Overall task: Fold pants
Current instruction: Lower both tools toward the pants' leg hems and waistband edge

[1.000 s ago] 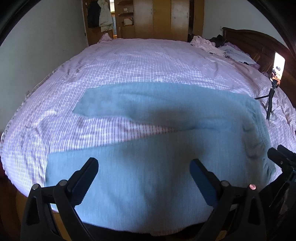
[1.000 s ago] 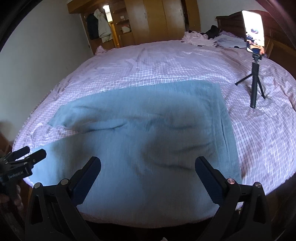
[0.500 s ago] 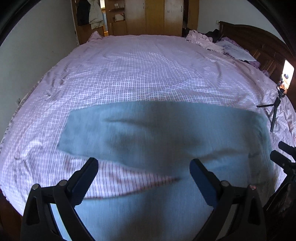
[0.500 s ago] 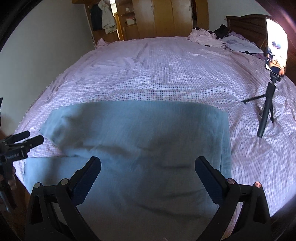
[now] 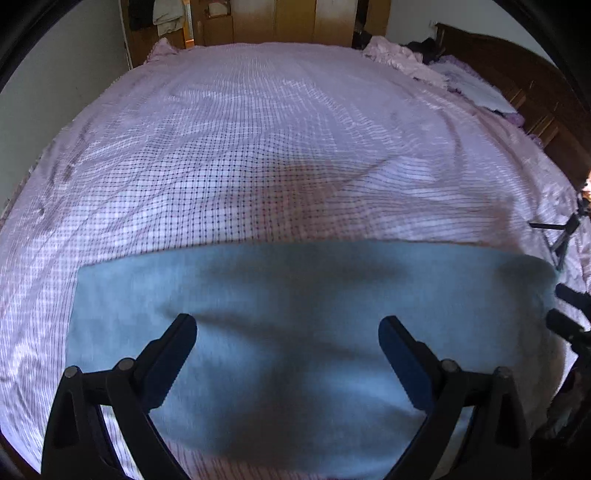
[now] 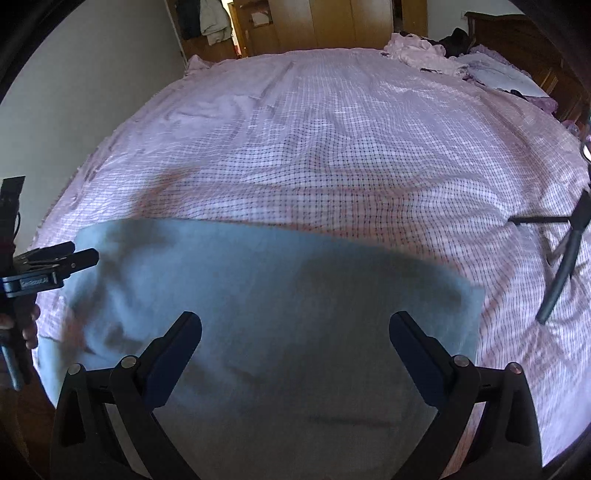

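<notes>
Checked bed, blue pants flat.

One pair of blue pants lies on one bed. Two grippers are over it, the left gripper and the right gripper, each with two fingers spread wide. One tripod stands on the checked cover. One heap of pink clothes sits at the far end, and one wardrobe stands behind, with two garments hanging beside it.
</notes>
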Demonstrator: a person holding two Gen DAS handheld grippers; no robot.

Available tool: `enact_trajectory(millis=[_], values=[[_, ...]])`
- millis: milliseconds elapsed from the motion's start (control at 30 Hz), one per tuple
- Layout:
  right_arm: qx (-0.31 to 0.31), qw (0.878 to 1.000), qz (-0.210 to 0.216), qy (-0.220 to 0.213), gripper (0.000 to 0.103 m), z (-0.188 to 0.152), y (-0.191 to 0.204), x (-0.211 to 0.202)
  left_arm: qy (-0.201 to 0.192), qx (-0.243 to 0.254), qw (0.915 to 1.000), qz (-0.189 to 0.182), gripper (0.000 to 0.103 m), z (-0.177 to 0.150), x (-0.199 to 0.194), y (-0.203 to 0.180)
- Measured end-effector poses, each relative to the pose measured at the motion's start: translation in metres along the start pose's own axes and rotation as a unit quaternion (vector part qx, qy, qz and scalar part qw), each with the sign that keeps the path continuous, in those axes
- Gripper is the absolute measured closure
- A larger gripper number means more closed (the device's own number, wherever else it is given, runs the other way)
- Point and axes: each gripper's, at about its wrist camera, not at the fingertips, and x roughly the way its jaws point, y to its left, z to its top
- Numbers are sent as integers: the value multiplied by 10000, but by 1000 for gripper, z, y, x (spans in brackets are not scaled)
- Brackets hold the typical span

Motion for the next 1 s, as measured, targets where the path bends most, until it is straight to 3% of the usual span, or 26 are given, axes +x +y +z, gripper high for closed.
enact_trajectory(millis=[233, 433, 600, 767, 1000], values=[[-417, 9988, -149, 220, 5, 26, -5, 30, 229, 379, 9990, 70, 2, 22, 39, 5], [-727, 9940, -273, 764, 5, 36, -15, 74, 594, 953, 9937, 41, 1, 28, 79, 6], [-861, 9892, -118, 1181, 4, 33, -24, 108, 604, 1224, 9905, -167, 0, 25, 97, 9], [-938, 9885, 24, 1187, 4, 33, -30, 123, 673, 1372, 9879, -252, 0, 25, 111, 12], [-879, 9917, -144, 924, 4, 32, -27, 131, 486, 1381, 9890, -204, 0, 20, 116, 14]])
